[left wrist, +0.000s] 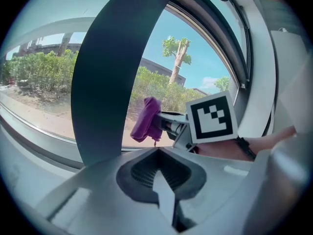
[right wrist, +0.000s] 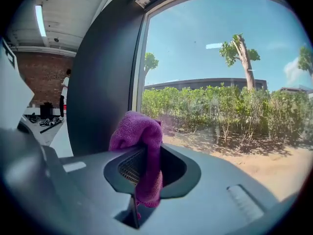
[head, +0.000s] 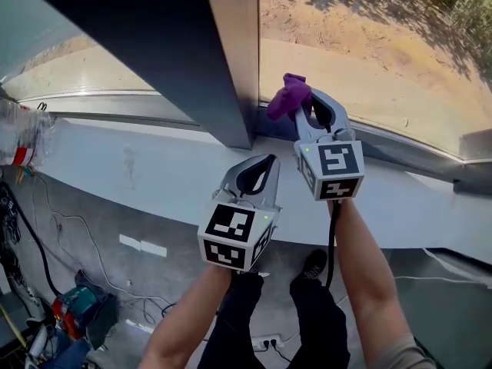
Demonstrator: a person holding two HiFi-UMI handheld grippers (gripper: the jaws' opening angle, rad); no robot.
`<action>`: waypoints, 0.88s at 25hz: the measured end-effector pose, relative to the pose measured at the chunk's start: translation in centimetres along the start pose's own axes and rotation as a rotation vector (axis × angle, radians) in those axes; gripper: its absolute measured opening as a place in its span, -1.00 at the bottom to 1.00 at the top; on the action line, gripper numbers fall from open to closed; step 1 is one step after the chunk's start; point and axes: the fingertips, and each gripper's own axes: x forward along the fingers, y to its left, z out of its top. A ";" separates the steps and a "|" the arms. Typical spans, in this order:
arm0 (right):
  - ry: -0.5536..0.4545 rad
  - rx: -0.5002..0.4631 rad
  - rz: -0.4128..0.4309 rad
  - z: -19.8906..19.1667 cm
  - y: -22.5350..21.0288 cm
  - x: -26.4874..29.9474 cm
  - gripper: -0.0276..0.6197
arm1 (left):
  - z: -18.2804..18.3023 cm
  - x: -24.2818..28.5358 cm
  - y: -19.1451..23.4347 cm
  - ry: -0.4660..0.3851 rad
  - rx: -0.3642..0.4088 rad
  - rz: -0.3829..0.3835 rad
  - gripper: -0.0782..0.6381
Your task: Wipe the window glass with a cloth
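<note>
The right gripper has its jaws pressed together on a purple cloth. One fold of it is pinched between the ribbed pads, and the rest bunches up over the tips. In the head view the bunch sticks out toward 11 o'clock from the jaw tips. It sits low against the window glass, close beside the dark window post; whether it touches the pane cannot be told. The left gripper lies at 7 o'clock from the right one. Its jaws are closed on each other with nothing between them, and it is held over the pale sill, with the post at 12 o'clock from it. Both forearms reach up from 6 o'clock. Cables trail across the floor at 8 o'clock.
</note>
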 end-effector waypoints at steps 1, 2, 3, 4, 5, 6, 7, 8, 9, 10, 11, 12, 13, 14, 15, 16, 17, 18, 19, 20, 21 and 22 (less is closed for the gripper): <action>0.006 0.004 0.001 -1.0 0.1 0.3 -0.66 | -0.3 0.2 0.0 0.004 0.003 -0.003 -0.78; 0.012 0.008 0.000 -1.8 0.1 0.7 -0.66 | -0.6 0.3 0.1 0.007 0.006 -0.005 -0.78; 0.019 0.011 -0.001 -2.7 0.2 1.0 -0.66 | -0.9 0.4 0.2 0.010 0.010 -0.006 -0.78; 0.030 0.013 -0.002 -3.6 0.3 1.3 -0.66 | -1.2 0.5 0.3 0.015 0.014 -0.008 -0.78; 0.044 0.017 -0.003 -4.5 0.4 1.6 -0.66 | -1.6 0.6 0.4 0.020 0.019 -0.010 -0.78; 0.060 0.023 -0.004 -5.5 0.6 1.9 -0.66 | -2.0 0.6 0.6 0.027 0.025 -0.012 -0.78; 0.079 0.029 -0.005 -6.4 0.8 2.3 -0.66 | -2.3 0.7 0.8 0.034 0.031 -0.012 -0.78; 0.101 0.036 -0.005 -7.4 0.9 2.6 -0.66 | -2.5 0.8 1.0 0.042 0.037 -0.012 -0.78; 0.125 0.043 -0.005 -8.3 1.0 2.9 -0.66 | -2.6 0.9 1.2 0.048 0.042 -0.012 -0.78; 0.149 0.050 -0.004 -9.1 1.0 3.1 -0.66 | -2.7 1.0 1.3 0.052 0.045 -0.012 -0.78; 0.170 0.055 -0.001 -9.7 0.9 3.3 -0.66 | -2.7 1.1 1.4 0.056 0.048 -0.013 -0.78; 0.190 0.059 0.002 -10.2 0.8 3.4 -0.66 | -2.7 1.2 1.4 0.058 0.052 -0.014 -0.78; 0.209 0.063 0.008 -10.6 0.8 3.5 -0.66 | -2.7 1.3 1.4 0.061 0.056 -0.014 -0.78; 0.230 0.067 0.016 -11.0 0.8 3.6 -0.66 | -2.7 1.3 1.4 0.065 0.056 -0.014 -0.78; 0.251 0.071 0.025 -11.3 0.9 3.6 -0.66 | -2.8 1.3 1.4 0.071 0.054 -0.014 -0.78; 0.269 0.077 0.034 -11.5 0.9 3.6 -0.66 | -2.8 1.3 1.4 0.076 0.051 -0.012 -0.78; 0.283 0.087 0.041 -11.5 0.9 3.5 -0.66 | -2.8 1.3 1.4 0.081 0.048 -0.011 -0.78; 0.289 0.100 0.047 -11.3 0.8 3.2 -0.66 | -2.8 1.3 1.3 0.086 0.045 -0.008 -0.78; 0.287 0.112 0.050 -10.8 0.8 2.8 -0.66 | -2.7 1.2 1.3 0.090 0.043 -0.006 -0.78; 0.278 0.120 0.052 -10.1 0.7 2.3 -0.66 | -2.7 1.0 1.2 0.093 0.040 -0.003 -0.78; 0.264 0.119 0.055 -9.2 0.7 1.5 -0.66 | -2.5 0.8 1.0 0.095 0.036 -0.001 -0.78; 0.250 0.111 0.058 -8.1 0.6 0.6 -0.66 | -2.3 0.6 0.8 0.095 0.032 0.001 -0.78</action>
